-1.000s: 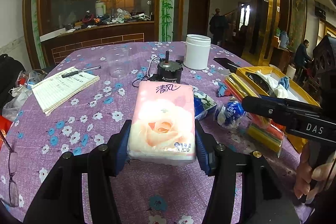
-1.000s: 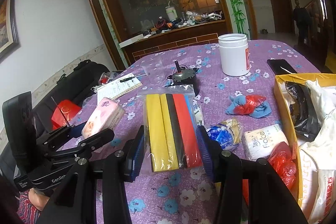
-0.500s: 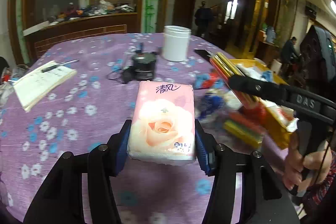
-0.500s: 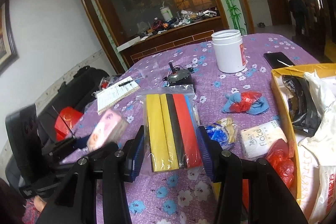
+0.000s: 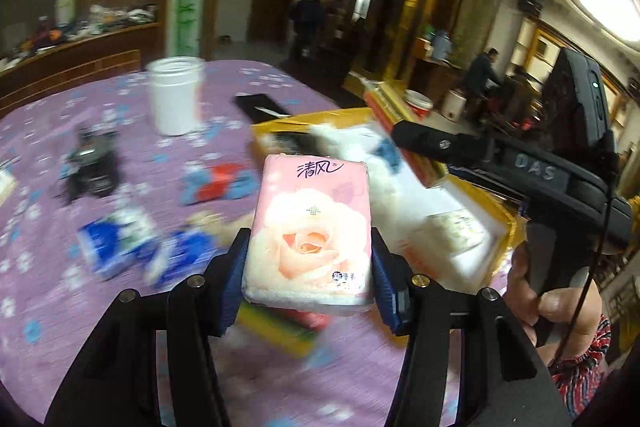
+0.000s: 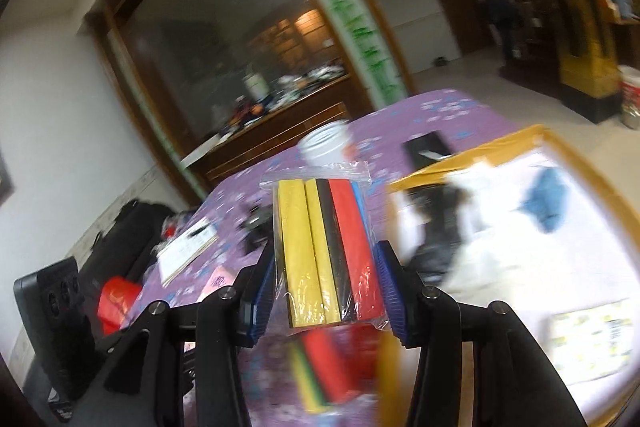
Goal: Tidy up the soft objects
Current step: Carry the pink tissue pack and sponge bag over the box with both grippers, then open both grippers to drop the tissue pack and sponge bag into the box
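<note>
Blur: both views are smeared; the small packets on the purple floral tablecloth are hard to read, and the table edge is cut off.
Hidden: the lower end of the pink tissue pack sits between the pads; the box contents are a white blur with a blue patch.
Left gripper: clenched on the pink tissue pack, held up off the cloth, just short of the yellow box.
Right gripper: clenched on the clear bag of foam strips, held beside the box's near-left corner in its own view.
Counts: two grippers; one white jar; one yellow box; in the bag, two yellow strips, one black, one red, with a blue edge behind.
Change: a second ago both packs were over the middle of the table; now both views have swung toward the box, which fills far more of each. The notebook has left the left view. Both grips are unchanged.
</note>
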The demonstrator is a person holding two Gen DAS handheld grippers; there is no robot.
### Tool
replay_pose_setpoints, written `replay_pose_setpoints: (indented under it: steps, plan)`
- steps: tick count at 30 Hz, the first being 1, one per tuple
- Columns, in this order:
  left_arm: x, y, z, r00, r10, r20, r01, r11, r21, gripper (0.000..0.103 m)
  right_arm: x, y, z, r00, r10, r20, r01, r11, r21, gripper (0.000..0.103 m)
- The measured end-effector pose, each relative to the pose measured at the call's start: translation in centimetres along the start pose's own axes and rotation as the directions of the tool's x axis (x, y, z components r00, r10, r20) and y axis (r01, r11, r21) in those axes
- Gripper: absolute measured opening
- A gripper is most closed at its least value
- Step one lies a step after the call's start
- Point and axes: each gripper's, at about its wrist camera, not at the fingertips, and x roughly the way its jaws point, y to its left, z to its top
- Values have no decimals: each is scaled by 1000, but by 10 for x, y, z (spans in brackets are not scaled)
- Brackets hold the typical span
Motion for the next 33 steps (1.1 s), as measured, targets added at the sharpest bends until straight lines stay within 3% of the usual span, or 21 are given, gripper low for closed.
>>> replay_pose_setpoints:
  steps: [5, 10, 19, 31, 33]
  plan:
    - [40, -41, 9, 997, -52, -49, 54, 998, 28, 53, -16, -45, 16, 991, -131, -24, 132, 991, 18, 49]
    - [68, -64, 4, 995, -45, -92, 50, 997, 52, 53, -18, -81, 16, 976, -206, -71, 210, 976, 53, 49]
    - [86, -62, -1, 992, -24, -127, 32, 998, 54, 53, -4, -113, 10, 938, -315, -144, 327, 942, 69, 49]
    - [90, -59, -5, 993, -21, -120, 27, 998, 54, 54, 4, -118, 5, 921, -359, -150, 372, 926, 67, 51]
    - [90, -58, -5, 993, -20, -119, 26, 998, 50, 58, 4, -118, 4, 920, -361, -153, 373, 926, 64, 52]
